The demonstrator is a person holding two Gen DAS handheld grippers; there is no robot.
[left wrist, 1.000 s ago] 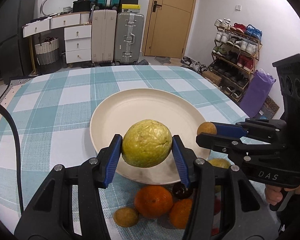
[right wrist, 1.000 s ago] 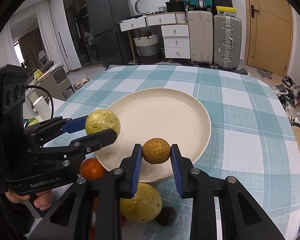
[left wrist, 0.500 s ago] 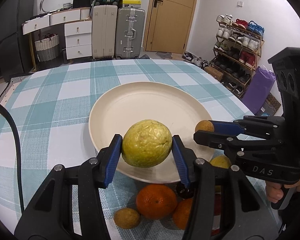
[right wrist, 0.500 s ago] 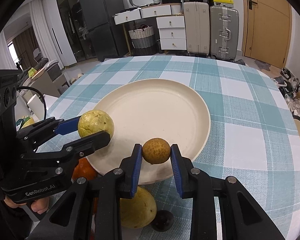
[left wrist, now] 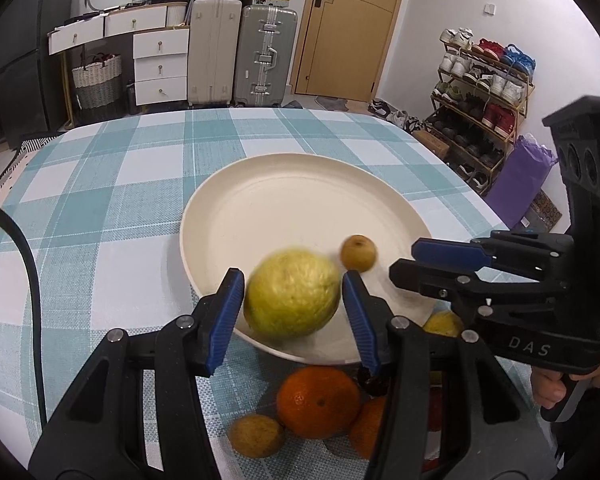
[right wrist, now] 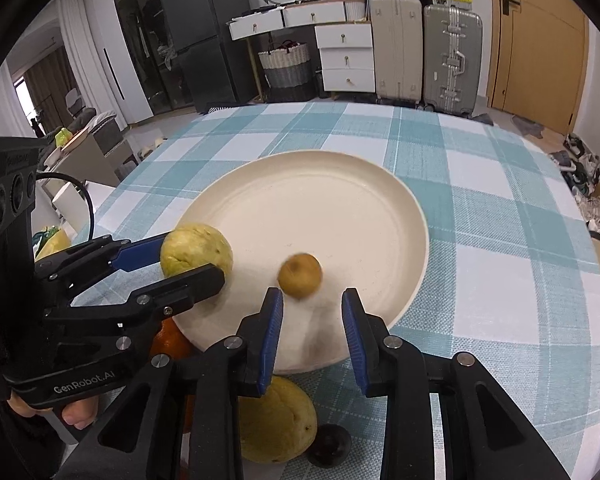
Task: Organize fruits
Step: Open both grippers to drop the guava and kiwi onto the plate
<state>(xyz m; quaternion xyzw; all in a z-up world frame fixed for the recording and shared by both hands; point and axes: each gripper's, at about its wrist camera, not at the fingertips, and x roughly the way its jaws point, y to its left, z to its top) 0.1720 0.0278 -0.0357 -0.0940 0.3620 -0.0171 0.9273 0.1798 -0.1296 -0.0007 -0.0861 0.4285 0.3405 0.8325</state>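
Observation:
A cream plate [left wrist: 300,184] [right wrist: 340,184] lies on the checked table. My left gripper [left wrist: 294,300] [right wrist: 188,264] is open over the plate's near rim; a large yellow-green fruit [left wrist: 292,292] [right wrist: 196,250] sits blurred between its blue pads, loose from them. My right gripper [right wrist: 312,328] [left wrist: 404,262] is open; a small brown fruit [right wrist: 300,276] [left wrist: 358,253], blurred, is on the plate just beyond its fingertips.
Near the plate's front edge lie an orange [left wrist: 318,402], a second orange [left wrist: 366,428], a small brown fruit [left wrist: 256,436], a yellow fruit [right wrist: 276,420] and a small dark fruit [right wrist: 328,446]. A black cable [left wrist: 32,280] runs at the left.
Both grippers have opened. The yellow-green fruit and the small brown fruit have dropped from the pads onto the plate and are blurred with motion.

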